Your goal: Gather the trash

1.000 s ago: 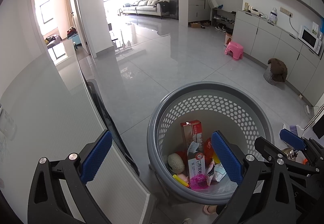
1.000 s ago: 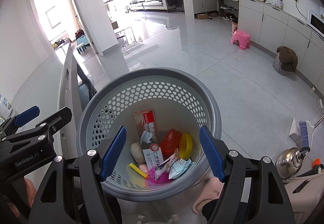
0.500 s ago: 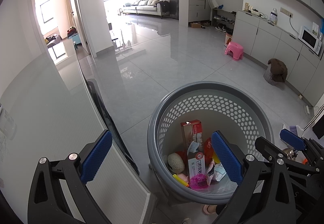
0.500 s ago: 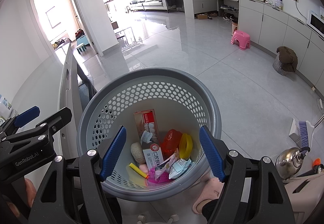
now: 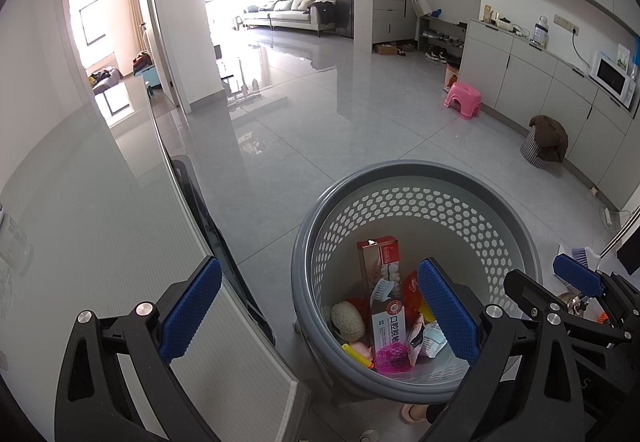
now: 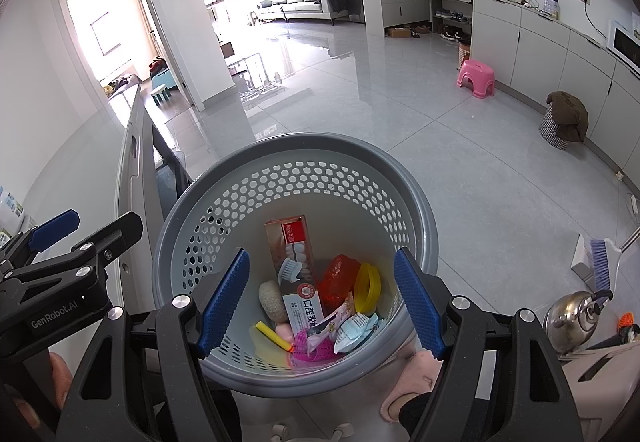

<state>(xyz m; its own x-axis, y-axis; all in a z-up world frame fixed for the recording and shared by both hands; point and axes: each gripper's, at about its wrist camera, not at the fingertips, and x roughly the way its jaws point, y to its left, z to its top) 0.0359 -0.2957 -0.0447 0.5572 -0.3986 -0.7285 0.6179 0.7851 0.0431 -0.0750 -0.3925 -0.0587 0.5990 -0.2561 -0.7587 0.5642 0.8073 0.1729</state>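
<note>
A grey perforated basket (image 6: 280,158) stands on the tiled floor and holds trash: a toothpaste box (image 6: 298,274), a red wrapper (image 6: 340,278), a yellow ring (image 6: 368,286), a sponge, a pink mesh ball and small packets. It also shows in the left wrist view (image 5: 416,178). My right gripper (image 6: 320,302) is open and empty, held above the basket's mouth. My left gripper (image 5: 320,310) is open and empty, over the gap between the table edge and the basket.
A white table (image 5: 100,222) lies at the left with a dark chair (image 5: 196,194) against it. A pink stool (image 6: 476,76), a checked bin (image 6: 560,126), a steel kettle (image 6: 572,316) and a brush (image 6: 600,266) are at the right. Cabinets line the right wall.
</note>
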